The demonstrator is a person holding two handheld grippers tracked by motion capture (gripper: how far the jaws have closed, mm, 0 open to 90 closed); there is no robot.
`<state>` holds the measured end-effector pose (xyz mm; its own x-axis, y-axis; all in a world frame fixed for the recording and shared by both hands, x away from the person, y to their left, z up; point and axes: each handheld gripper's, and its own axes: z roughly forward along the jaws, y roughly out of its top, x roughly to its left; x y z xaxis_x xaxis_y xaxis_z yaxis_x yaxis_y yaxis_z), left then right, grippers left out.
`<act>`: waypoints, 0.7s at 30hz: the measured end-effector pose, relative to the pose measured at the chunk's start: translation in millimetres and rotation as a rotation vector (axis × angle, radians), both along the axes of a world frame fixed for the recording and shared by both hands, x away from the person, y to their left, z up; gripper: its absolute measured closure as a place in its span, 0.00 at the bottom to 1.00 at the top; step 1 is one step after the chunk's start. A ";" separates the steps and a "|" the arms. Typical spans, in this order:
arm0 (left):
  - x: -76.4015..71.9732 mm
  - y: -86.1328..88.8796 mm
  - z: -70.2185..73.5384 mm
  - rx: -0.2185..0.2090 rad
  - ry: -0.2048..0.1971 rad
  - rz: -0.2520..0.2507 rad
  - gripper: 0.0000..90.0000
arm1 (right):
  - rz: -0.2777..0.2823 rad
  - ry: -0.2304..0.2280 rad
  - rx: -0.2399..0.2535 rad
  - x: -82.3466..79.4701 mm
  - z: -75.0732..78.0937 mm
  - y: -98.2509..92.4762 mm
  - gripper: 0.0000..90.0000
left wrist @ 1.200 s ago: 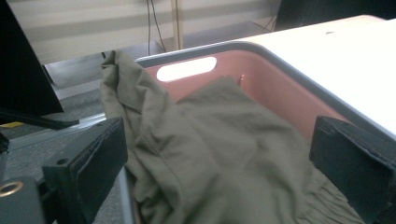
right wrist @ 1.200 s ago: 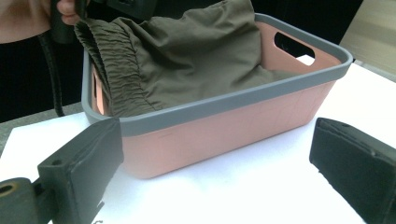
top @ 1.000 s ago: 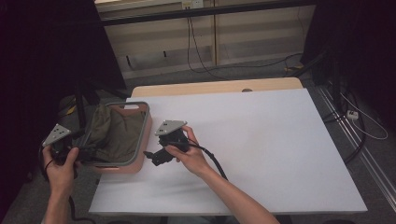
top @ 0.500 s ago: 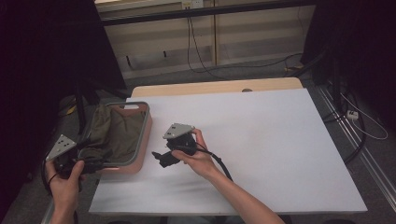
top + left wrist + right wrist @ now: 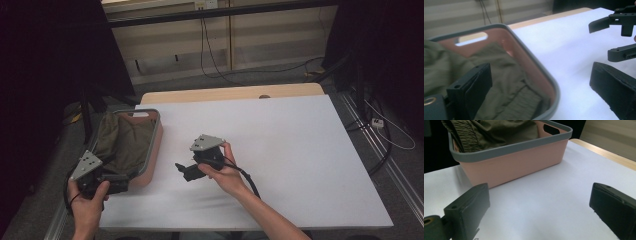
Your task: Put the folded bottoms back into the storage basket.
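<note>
A pink basket [image 5: 151, 150] with a grey rim stands at the table's left edge, and an olive green cloth [image 5: 122, 142] lies crumpled inside it. My left gripper [image 5: 120, 183] is open at the basket's near corner. In the left gripper view its jaws [image 5: 541, 75] stand wide apart over the rim [image 5: 534, 62] and the cloth [image 5: 506, 75], holding nothing. My right gripper [image 5: 184, 171] is open just right of the basket, low over the table and pointing toward it. Its jaws [image 5: 539, 195] frame bare white tabletop in front of the basket wall [image 5: 511, 162]. The cloth [image 5: 499, 130] shows above the rim.
The white table [image 5: 300, 150] stretches to the right of the basket, with a wooden strip [image 5: 230, 93] along its far edge. Cables lie on the floor behind the table. The right gripper [image 5: 609, 40] also appears at the upper right of the left gripper view.
The left gripper has drawn back toward the person, off the cloth, to the basket's near corner. The cloth now lies inside the basket. The right gripper has shifted slightly right and nearer.
</note>
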<state>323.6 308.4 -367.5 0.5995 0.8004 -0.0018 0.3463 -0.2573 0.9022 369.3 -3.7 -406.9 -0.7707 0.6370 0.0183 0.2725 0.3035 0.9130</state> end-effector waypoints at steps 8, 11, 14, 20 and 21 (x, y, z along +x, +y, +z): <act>-2.3 -29.8 -6.8 -0.019 0.009 -0.054 0.05 | -0.036 -0.031 0.004 -10.9 0.8 -24.9 0.04; -3.9 -40.4 -7.3 -0.036 0.005 -0.083 0.05 | -0.058 -0.031 0.001 -14.0 -0.4 -36.0 0.04; -3.6 -49.7 -8.5 -0.055 -0.008 -0.106 0.05 | -0.077 -0.022 -0.006 -15.8 -1.3 -46.7 0.04; 0.8 -75.7 -13.1 0.003 0.002 -0.132 0.05 | -0.119 -0.034 -0.032 -19.5 -2.9 -68.1 0.05; 2.5 -79.8 -13.9 0.006 0.000 -0.126 0.04 | -0.124 -0.037 -0.032 -20.2 -3.2 -71.4 0.05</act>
